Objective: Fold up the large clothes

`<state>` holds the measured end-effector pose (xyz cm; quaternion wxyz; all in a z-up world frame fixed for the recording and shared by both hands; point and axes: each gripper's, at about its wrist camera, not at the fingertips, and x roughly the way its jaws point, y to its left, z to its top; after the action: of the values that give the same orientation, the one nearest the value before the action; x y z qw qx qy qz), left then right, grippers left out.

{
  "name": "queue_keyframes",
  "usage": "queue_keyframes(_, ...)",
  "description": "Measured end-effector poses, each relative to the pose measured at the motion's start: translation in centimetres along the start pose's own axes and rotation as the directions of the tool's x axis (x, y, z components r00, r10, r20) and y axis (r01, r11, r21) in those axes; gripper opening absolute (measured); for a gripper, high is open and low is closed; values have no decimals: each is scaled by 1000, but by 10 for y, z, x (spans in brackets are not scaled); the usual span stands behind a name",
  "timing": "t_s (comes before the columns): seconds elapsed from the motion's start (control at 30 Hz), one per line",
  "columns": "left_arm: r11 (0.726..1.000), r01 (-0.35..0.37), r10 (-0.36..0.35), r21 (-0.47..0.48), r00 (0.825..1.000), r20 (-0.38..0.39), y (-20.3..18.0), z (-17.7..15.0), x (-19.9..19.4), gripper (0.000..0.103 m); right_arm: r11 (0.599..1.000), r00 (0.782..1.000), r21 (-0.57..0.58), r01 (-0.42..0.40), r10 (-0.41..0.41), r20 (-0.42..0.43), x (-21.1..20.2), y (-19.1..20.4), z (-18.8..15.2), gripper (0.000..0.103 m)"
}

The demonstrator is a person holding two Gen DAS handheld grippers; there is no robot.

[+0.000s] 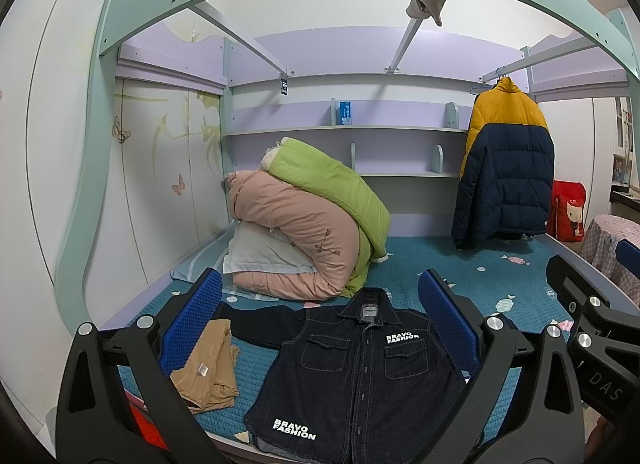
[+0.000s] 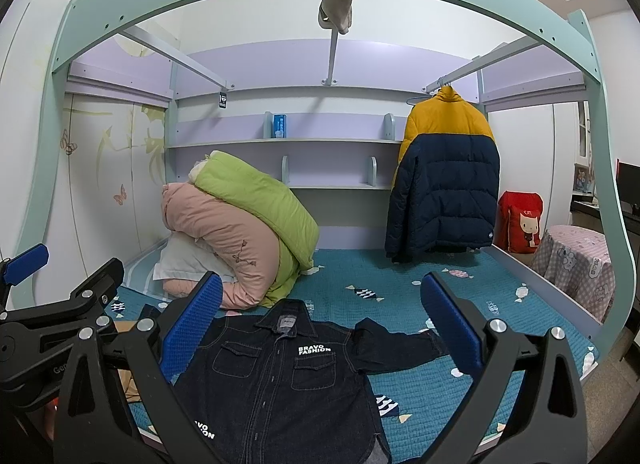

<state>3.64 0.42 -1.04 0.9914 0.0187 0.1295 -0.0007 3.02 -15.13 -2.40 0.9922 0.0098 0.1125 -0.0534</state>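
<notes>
Matt denim shirt [image 1: 360, 376], quilted cloth bedspread [image 1: 460, 276]

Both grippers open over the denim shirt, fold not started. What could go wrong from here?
1. The tan garment lies right beside the shirt, near the left gripper; a sleeve grab there may catch it too.
2. The shirt's hem reaches the bed's near edge; pulling toward you could drag it off.
3. The right sleeve is already bunched, so the fold may come out uneven.

A mint bed frame [image 2: 120, 20] arches over a teal quilted mattress [image 2: 460, 276]. Lilac shelves [image 2: 280, 142] line the back wall. Rolled duvets [image 2: 240, 224] sit left; a puffer coat [image 2: 444, 192] hangs right, beside a red bag [image 2: 520, 222].
</notes>
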Motion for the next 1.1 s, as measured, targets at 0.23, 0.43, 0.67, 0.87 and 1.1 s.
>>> queue_keyframes(0.23, 1000, -1, 1, 2, 1000, 0, 0, -1, 0, 98, 1000, 1000, 0, -1, 1, -2, 0, 0, 0, 96)
queue_keyframes(0.43, 1000, -1, 1, 1, 1000, -1, 2, -1, 1, 98, 1000, 1000, 0, 0, 0, -3, 0, -1, 0, 96)
queue_keyframes(0.67, 1000, -3, 3, 3, 1000, 1, 1, -2, 1, 98, 1000, 1000, 3, -1, 1, -3, 0, -1, 0, 96)
queue_keyframes(0.87, 1000, -2, 2, 5, 1000, -4, 2, -2, 1, 98, 1000, 1000, 5, -2, 2, -8, 0, -2, 0, 96)
queue_keyframes(1.1, 1000, -5, 6, 15, 999, -32, 4, -10, 14, 98, 1000, 999, 8, -2, 2, -42, 15, -4, -4, 96)
